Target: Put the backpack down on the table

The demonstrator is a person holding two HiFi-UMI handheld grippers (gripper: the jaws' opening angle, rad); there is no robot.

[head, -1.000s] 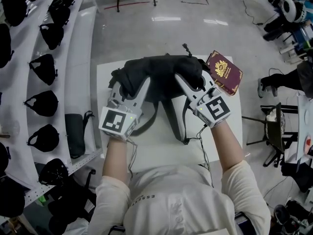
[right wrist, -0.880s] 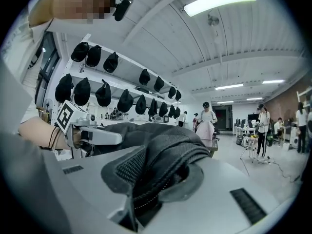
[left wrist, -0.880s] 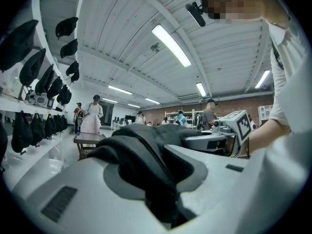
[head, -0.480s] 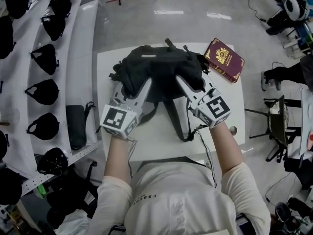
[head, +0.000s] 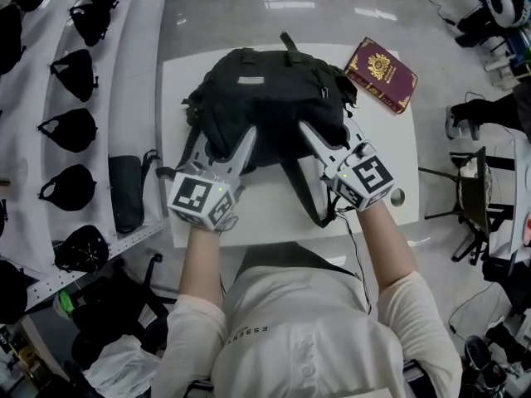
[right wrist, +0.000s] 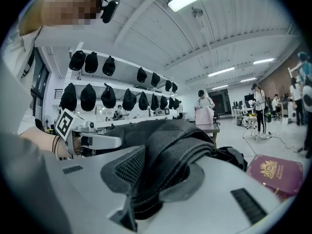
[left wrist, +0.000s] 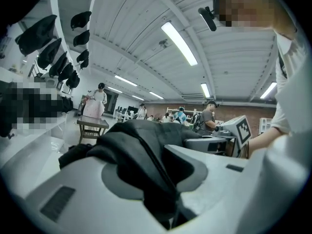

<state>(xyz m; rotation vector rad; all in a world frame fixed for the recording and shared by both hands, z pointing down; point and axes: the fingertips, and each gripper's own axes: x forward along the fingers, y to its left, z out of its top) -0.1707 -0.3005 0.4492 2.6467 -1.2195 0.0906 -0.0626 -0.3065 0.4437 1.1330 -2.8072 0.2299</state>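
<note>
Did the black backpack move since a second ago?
Yes. Judged against the white table, the backpack has come toward the edge nearest the person, and it now covers more of the top.

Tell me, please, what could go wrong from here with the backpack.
1. The backpack sits close to the maroon booklet at the table's corner; nudging it that way could push the booklet off.
2. Loose straps trail by the right hand-held gripper; they might snag as it releases.
</note>
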